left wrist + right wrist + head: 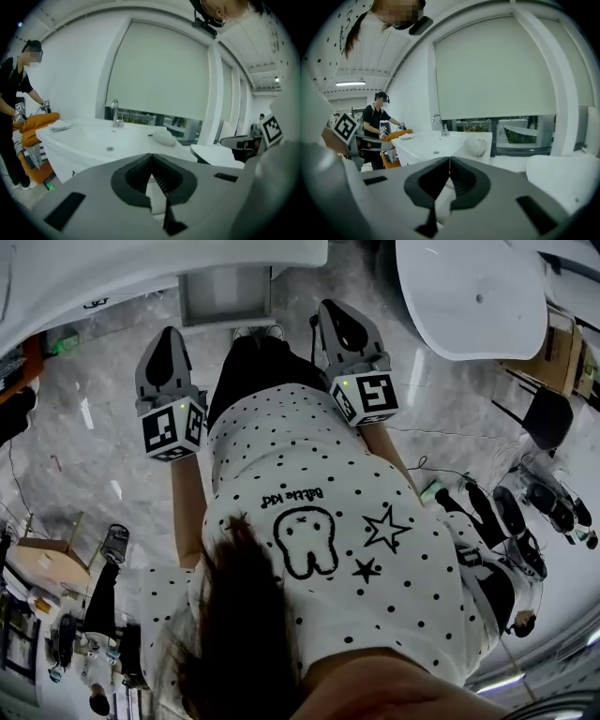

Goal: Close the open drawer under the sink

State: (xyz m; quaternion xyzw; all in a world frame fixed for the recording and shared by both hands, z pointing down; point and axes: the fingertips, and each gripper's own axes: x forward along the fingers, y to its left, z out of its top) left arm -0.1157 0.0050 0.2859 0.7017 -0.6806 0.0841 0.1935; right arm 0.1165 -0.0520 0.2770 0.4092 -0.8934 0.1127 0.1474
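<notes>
The open drawer (225,294) is a pale grey box that juts out from under the white sink counter (141,263) at the top of the head view. My left gripper (167,336) hangs below and left of it, jaws shut on nothing. My right gripper (334,309) is just right of the drawer, also shut and empty. Neither touches the drawer. In the left gripper view the shut jaws (151,157) face the white sink (93,138) and its faucet (115,113). The right gripper view has its shut jaws (449,159) facing the same sink (433,144). The gripper bodies hide the drawer in both.
A white tub-like basin (469,296) stands at the upper right over the marble floor (84,418). A rounded white object (164,137) lies on the counter. Another person (14,93) with grippers works by an orange item (40,123) at the sink's far end. Shoes (525,521) sit at right.
</notes>
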